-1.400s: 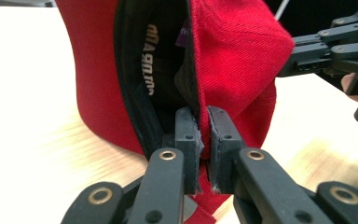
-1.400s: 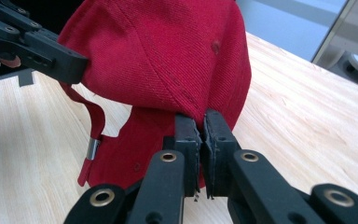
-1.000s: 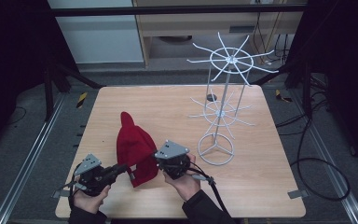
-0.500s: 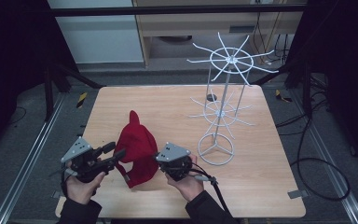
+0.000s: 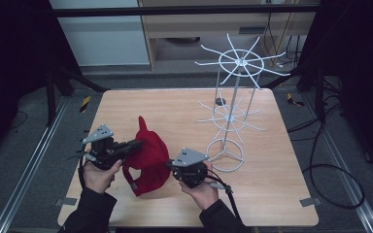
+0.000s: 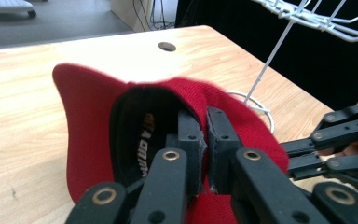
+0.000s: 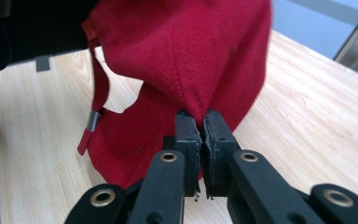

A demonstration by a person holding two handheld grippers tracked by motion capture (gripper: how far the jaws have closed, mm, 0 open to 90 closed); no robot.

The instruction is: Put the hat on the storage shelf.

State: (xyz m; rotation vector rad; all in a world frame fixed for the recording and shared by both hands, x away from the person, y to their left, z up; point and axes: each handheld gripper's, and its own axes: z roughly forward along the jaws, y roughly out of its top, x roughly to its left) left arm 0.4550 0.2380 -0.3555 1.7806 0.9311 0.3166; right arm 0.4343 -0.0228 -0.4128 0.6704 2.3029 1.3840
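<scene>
Setting: a person's two hands at a wooden table (image 5: pixel 272 184), each holding a two-jaw gripper; dark surroundings beyond the table edges
Cap: a red cap (image 5: pixel 148 155) held between the two grippers near the front of the table; it looks lifted on the left side and sagging toward the wood at the front; brim pointing away from the person; strap with a metal buckle (image 7: pixel 93 121) hanging loose
Left gripper (image 6: pixel 204 140): jaws closed on the cap's edge, one jaw inside against the dark lining, the other outside on the red cloth
Right gripper (image 7: pixel 201 135): jaws pinched together on a fold of red cloth at the opposite side of the cap
Rack: a white wire stand (image 5: pixel 230 114) with two tiers of spokes, upright to the right of the cap, well apart from it
Risk: both grips catch only a thin fold of soft cloth; pulling the hands apart could slide the fabric out of one pinch; the cap would then swing from the other gripper; the loose strap might also snag a spoke if carried toward the rack
</scene>
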